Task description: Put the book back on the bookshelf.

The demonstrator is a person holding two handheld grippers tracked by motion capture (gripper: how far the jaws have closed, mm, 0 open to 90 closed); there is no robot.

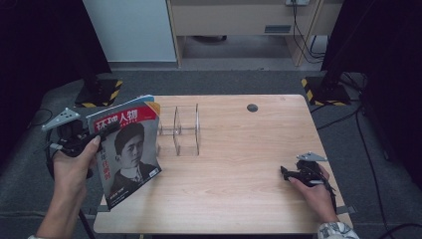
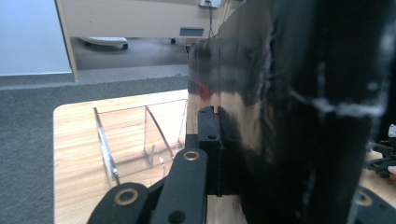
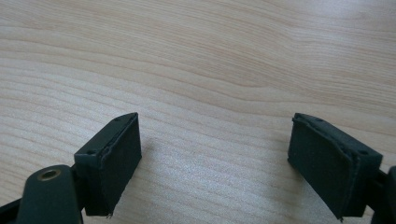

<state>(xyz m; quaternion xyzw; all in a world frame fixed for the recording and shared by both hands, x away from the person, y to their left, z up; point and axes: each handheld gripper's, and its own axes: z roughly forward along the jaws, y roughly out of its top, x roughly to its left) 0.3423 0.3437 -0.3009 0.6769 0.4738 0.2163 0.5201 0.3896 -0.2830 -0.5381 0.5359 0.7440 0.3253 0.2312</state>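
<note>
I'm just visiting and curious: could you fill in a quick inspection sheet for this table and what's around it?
Surface: wooden table, with a round hole near the far edge.
Job's things: magazine held up over the table's left edge; clear acrylic rack standing beside it.
Clutter: nothing seen.
Grippers: left gripper shut on the magazine; right gripper open, low over bare wood.
Cables: black leads on the floor.
Surroundings: grey carpet, stand bases with hazard stripes.
</note>
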